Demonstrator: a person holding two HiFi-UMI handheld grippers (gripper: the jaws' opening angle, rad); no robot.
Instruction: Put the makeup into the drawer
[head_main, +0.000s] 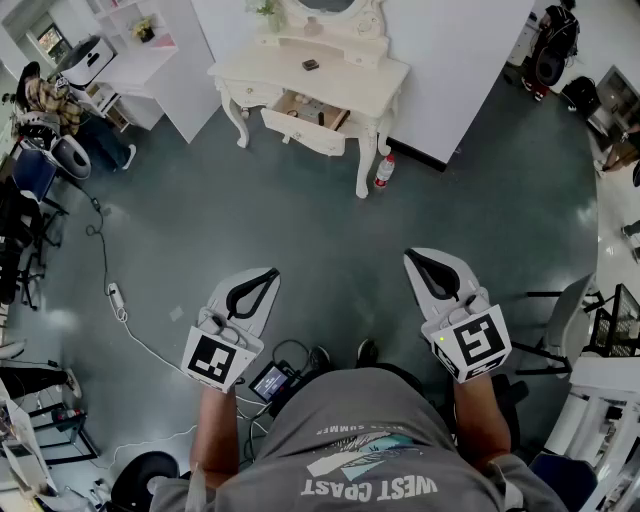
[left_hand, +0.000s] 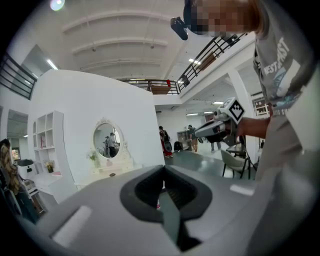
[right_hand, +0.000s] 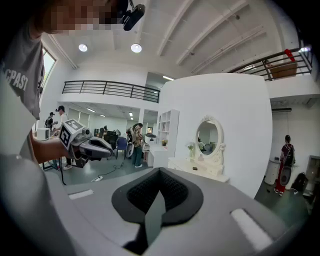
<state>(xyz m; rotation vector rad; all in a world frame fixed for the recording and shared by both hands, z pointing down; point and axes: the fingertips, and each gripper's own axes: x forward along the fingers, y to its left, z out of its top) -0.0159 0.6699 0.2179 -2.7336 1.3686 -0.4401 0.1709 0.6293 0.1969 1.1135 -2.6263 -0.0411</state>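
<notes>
Here, both closed, empty hand-held grippers (head_main: 270, 274) (head_main: 412, 257) hang above grey floor (head_main: 300, 215), facing dressing table (head_main: 372, 78).

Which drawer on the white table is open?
The wide drawer pulled out at the front, with things showing inside. The small drawer to its left in the picture sits shut.

We are seeing the drawer (head_main: 300, 133) standing pulled open at the front of the white dressing table (head_main: 365, 82). A small dark makeup item (head_main: 311, 65) is lying on the table's top.
</notes>
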